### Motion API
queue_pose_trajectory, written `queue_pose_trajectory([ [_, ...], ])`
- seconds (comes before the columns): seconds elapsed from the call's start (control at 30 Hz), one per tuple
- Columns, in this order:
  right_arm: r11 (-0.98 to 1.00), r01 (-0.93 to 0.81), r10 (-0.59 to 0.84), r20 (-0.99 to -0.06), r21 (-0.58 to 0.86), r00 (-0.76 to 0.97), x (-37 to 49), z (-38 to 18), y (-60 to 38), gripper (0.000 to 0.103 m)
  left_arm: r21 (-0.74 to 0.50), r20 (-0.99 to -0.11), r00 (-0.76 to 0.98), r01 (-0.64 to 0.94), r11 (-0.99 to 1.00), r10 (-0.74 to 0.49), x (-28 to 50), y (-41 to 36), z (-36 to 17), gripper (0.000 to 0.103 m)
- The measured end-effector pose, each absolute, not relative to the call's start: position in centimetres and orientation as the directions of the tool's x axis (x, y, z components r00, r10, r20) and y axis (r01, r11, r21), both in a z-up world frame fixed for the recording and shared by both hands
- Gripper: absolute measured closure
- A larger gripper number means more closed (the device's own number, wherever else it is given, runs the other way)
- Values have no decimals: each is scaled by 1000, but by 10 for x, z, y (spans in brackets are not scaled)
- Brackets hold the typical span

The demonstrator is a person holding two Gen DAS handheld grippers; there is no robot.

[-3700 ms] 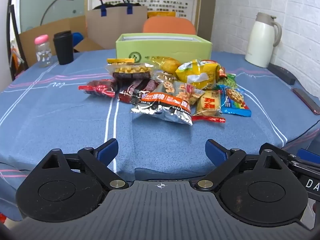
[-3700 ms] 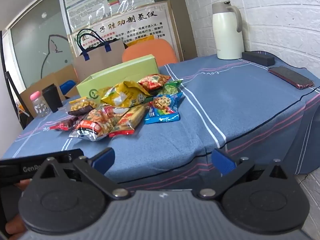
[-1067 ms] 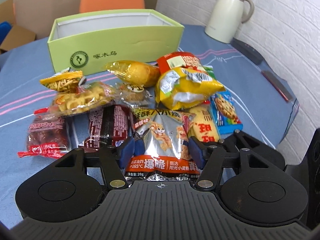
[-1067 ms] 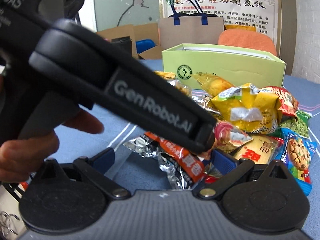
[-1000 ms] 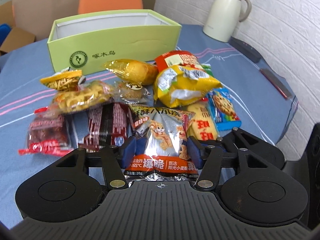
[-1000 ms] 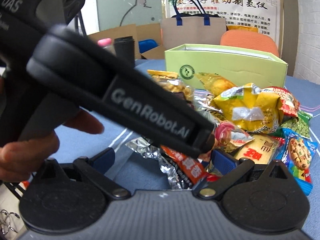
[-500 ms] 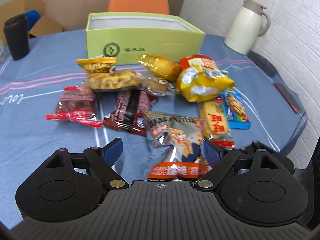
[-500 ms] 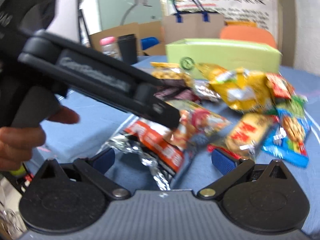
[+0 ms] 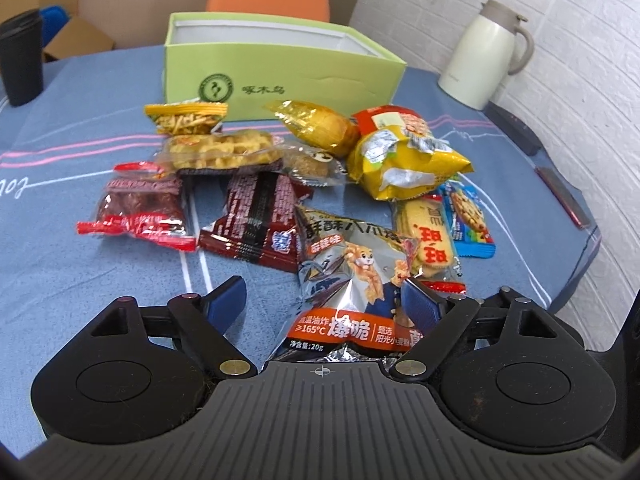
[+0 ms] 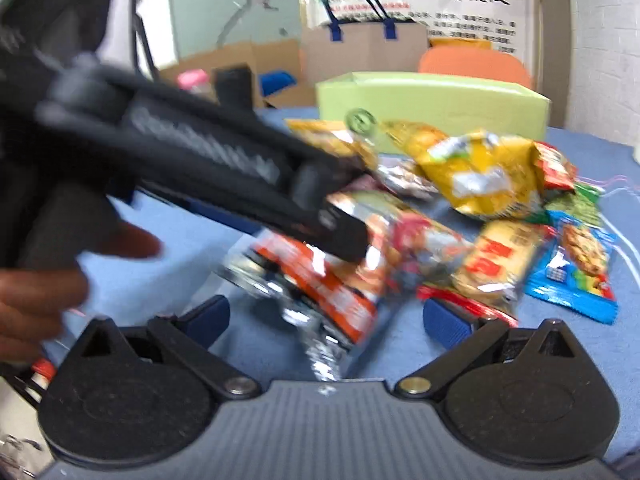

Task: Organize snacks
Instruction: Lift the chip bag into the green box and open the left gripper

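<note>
A pile of snack packets lies on the blue tablecloth in front of an open green box. My left gripper is open, fingers wide apart. A silver and orange snack packet lies between them, against the right finger. In the right wrist view the left gripper hangs over that same packet. My right gripper is open and empty, just short of the packet.
Red packets, a dark red packet, a yellow bag and a blue cookie packet lie around. A white thermos stands at the right, a black cup at the left. A phone lies near the right edge.
The left gripper had closed around the silver packet, then opened wide and drew back a little; the packet shifted nearer with it. The right gripper stayed open.
</note>
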State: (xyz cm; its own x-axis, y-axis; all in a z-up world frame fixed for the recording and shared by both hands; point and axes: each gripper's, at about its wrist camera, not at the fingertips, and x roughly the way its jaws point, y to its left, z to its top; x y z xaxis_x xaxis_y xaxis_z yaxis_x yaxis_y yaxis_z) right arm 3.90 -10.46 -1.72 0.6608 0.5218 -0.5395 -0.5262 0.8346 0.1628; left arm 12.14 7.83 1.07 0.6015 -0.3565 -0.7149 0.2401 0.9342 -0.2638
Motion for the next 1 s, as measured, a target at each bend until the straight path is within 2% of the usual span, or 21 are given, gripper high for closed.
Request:
queue_pose_trajectory([
  [0.13, 850, -509, 488, -564, 135, 666, 51, -23, -95, 1, -304, -723, 561, 265, 915, -403, 129, 79, 5, 39],
  [0.17, 850, -512, 485, -567, 125, 666, 52, -22, -92, 1, -336, -719, 539, 283, 898, -439, 130, 81, 3, 51],
  [0.23, 842, -527, 492, -568, 116, 660, 48, -20, -91, 3, -385, -711, 509, 294, 875, -485, 131, 84, -1, 58],
  [0.3, 846, -529, 469, -568, 70, 676, 44, -16, -92, 23, -370, -703, 529, 299, 880, -476, 124, 85, 1, 66],
  [0.33, 837, -541, 486, -565, 82, 667, 42, -12, -95, 28, -361, -699, 539, 301, 883, -469, 119, 85, 5, 67],
  [0.4, 830, -549, 502, -556, 95, 663, 47, -3, -99, 28, -356, -686, 555, 309, 882, -471, 111, 85, 14, 67],
  [0.53, 821, -571, 502, -498, 16, 707, 51, 27, -98, 28, -329, -627, 620, 339, 881, -472, 107, 82, 44, 66],
  [0.73, 776, -612, 513, -413, -153, 753, 139, 79, -79, 26, -312, -513, 731, 329, 891, -450, 176, 93, 101, 65],
  [0.83, 748, -638, 523, -428, -183, 737, 207, 92, -61, 26, -295, -504, 764, 284, 912, -401, 235, 102, 116, 64],
  [1.0, 713, -690, 539, -531, -126, 654, 316, 84, -29, 27, -302, -582, 742, 182, 936, -332, 335, 121, 103, 64],
])
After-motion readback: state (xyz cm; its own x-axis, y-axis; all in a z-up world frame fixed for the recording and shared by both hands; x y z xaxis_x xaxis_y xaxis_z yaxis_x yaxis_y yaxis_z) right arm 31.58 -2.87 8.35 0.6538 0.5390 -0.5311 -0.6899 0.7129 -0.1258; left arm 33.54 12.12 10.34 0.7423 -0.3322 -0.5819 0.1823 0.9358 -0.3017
